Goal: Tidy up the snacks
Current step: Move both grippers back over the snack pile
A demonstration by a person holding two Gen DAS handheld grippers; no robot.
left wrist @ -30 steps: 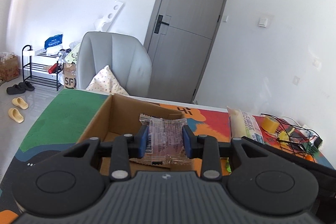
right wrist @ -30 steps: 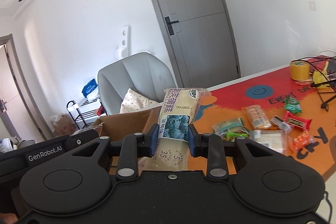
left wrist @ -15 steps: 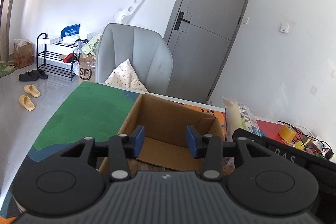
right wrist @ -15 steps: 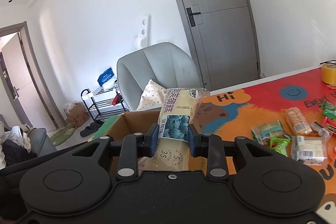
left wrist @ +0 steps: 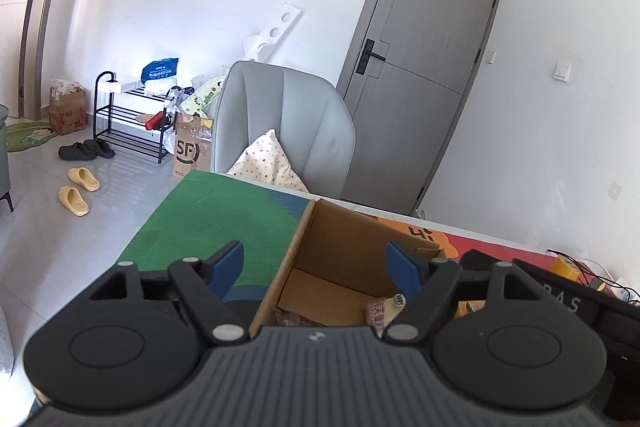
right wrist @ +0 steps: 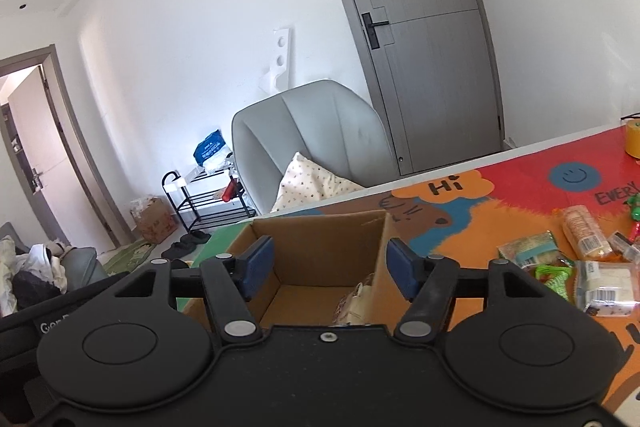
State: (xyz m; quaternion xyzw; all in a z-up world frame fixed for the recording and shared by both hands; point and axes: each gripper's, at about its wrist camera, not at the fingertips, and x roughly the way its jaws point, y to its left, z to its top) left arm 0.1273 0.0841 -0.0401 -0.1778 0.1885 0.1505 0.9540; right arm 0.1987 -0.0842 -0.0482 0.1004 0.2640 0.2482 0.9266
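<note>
An open cardboard box stands on the colourful table mat. My left gripper hovers over its left wall, jaws opening, nothing between the blue pads. A cream blueberry-cake packet lies inside the box at the right; a clear wrapped snack shows at the box's near edge. My right gripper hangs over the box, jaws opening and empty, with the cake packet below it against the right wall. Several loose snacks lie on the mat to the right.
A grey chair with a spotted cushion stands behind the table. The other gripper's black body sits right of the box. A yellow tape roll and cables are at the far right. A shoe rack and slippers are on the floor.
The left gripper let go of the clear wrapped snack and opened wide. The right gripper released the cake packet, which now lies in the box. Both views shifted left.
</note>
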